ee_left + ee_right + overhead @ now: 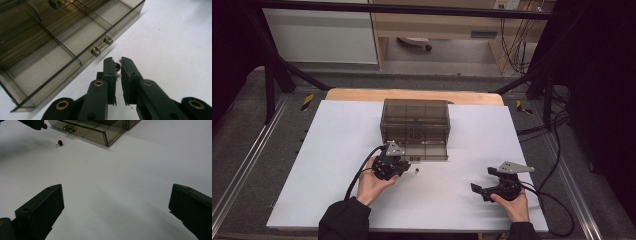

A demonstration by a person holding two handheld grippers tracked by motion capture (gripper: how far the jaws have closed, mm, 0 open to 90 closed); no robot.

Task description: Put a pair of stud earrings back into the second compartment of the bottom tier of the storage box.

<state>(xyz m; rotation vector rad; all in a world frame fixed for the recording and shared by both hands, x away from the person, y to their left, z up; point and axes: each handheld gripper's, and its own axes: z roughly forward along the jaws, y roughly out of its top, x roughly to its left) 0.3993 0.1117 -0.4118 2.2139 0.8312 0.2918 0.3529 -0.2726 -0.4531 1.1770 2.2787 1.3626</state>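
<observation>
A smoky see-through drawer box (415, 120) stands mid-table with its bottom drawer (50, 60) pulled out; the drawer's compartments look bare. My left gripper (118, 71) hovers just in front of the drawer's handle (101, 46), shut on a small red bead-like component with thin wire legs (117, 65). In the high view the left gripper (404, 167) sits at the drawer's front left. A second red component (60, 142) lies on the white surface close by (418, 170). My right gripper (117, 187) is open over bare table, at the front right (482, 179).
The white table top (337, 165) sits in a dark metal frame. Cables (557, 150) trail off the right side. A wooden strip (362, 95) runs behind the box.
</observation>
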